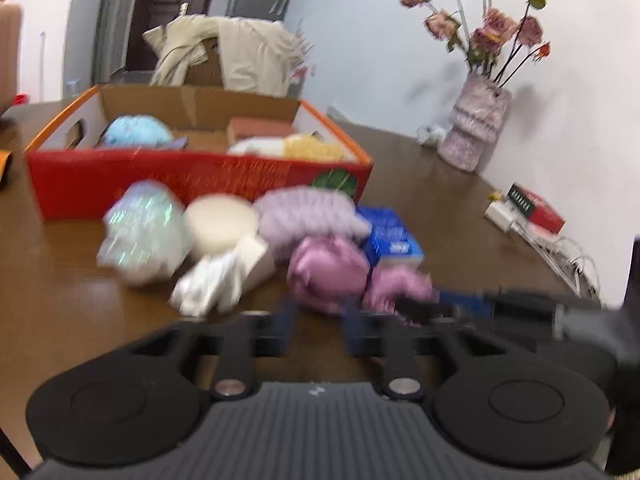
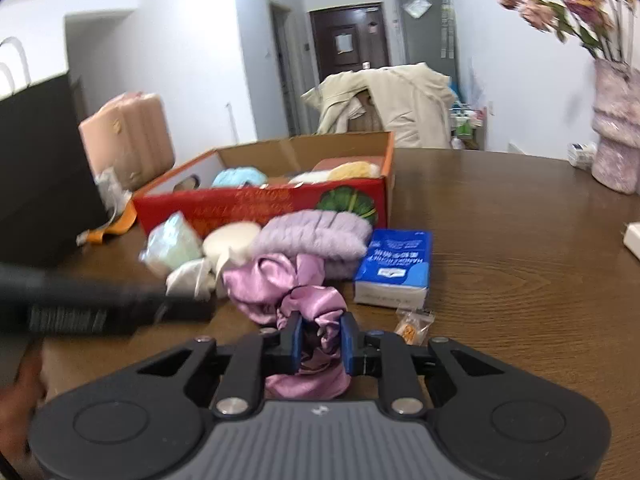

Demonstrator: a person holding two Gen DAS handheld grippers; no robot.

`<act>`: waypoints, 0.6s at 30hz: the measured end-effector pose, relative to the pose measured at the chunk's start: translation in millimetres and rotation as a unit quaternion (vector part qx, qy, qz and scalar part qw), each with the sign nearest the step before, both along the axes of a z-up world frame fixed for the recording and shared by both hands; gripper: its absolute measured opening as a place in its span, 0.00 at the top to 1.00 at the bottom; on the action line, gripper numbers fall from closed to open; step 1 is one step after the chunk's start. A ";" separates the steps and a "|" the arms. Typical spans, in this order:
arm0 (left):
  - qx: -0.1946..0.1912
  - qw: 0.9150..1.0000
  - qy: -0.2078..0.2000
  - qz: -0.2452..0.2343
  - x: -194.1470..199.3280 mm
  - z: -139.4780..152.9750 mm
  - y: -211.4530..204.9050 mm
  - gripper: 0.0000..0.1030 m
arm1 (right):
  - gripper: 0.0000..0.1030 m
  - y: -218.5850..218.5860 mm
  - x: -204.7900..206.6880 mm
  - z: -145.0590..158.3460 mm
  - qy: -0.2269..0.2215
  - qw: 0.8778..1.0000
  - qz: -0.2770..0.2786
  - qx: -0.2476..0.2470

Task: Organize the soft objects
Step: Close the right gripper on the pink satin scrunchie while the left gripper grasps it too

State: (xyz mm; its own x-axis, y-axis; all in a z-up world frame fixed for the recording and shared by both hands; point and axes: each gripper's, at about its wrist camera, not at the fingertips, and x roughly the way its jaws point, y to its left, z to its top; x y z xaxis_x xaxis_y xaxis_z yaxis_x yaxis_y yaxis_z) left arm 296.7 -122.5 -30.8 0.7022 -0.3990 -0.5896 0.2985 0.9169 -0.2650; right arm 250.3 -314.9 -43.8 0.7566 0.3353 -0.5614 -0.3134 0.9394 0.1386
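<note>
Nearest: right gripper clamped on pink satin scrunchie, low over brown table. Left gripper parted, nothing between. Beyond: lilac plush, blue pack. Farthest: red box holding soft items.

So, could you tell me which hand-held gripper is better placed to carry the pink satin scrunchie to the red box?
Right. The right hand-held gripper is shut on the pink satin scrunchie; the left hand-held gripper stands open, empty.
</note>
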 end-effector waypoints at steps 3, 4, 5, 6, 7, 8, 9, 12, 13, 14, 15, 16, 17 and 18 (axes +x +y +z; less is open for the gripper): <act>0.023 1.000 -0.003 -0.016 24.6 0.2 -14.9 0.38 | 0.82 1.5 -2.2 -1.9 0.004 1.000 0.002 -0.005; 0.027 0.999 0.003 -0.021 31.7 -1.9 -19.6 0.38 | 0.82 1.6 -2.3 -2.1 0.005 1.000 0.001 -0.004; 0.030 0.999 0.013 -0.020 39.1 -5.3 -23.6 0.40 | 0.82 2.0 -2.6 -2.0 0.007 1.000 0.002 -0.004; 0.031 0.999 0.024 -0.022 46.1 -9.8 -26.0 0.41 | 0.82 2.0 -2.9 -2.2 0.007 1.000 0.003 -0.005; 0.018 0.999 0.031 -0.022 50.9 -12.4 -25.4 0.47 | 0.82 2.2 -2.9 -2.1 0.008 1.000 0.004 -0.007; -0.002 0.999 0.039 -0.023 54.3 -14.1 -22.6 0.61 | 0.83 2.1 -2.7 -2.7 0.010 1.000 0.005 -0.010; -0.018 0.998 0.046 -0.029 55.4 -15.1 -19.9 0.66 | 0.83 1.5 -2.6 -3.0 0.011 1.000 0.006 -0.011; -0.030 0.998 0.042 -0.022 46.4 -13.3 -14.1 0.87 | 0.82 -1.5 -2.5 -3.3 0.014 1.000 0.004 -0.008; -0.030 0.999 0.043 -0.013 40.5 -12.6 -11.8 0.90 | 0.82 -2.4 -2.3 -3.2 0.014 1.000 0.002 -0.008; -0.034 0.998 0.046 -0.007 33.6 -12.9 -8.8 0.90 | 0.82 -3.1 -2.4 -3.5 0.013 1.000 -0.004 -0.009; -0.040 0.998 0.050 0.001 27.6 -13.0 -6.3 0.90 | 0.81 -4.0 -2.1 -3.7 0.014 1.000 -0.006 -0.006; -0.046 0.998 0.051 0.008 18.5 -14.3 -3.7 0.91 | 0.81 -4.7 -1.5 -4.0 0.014 1.000 -0.008 -0.002; -0.049 0.997 0.050 0.014 9.2 -15.4 -2.1 0.91 | 0.81 -4.8 -1.0 -4.6 0.014 1.000 -0.011 0.000; -0.053 0.997 0.050 0.019 1.4 -15.7 -0.2 0.92 | 0.81 -4.3 -0.3 -5.7 0.014 1.000 -0.014 -0.001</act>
State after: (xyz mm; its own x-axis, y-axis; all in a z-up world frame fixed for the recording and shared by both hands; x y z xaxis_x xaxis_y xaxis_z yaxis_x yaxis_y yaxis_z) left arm 298.1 -122.7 -46.6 0.6578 -0.4367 -0.6137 0.2306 0.8924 -0.3878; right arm 250.1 -319.2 -49.5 0.7495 0.3138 -0.5829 -0.2833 0.9479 0.1460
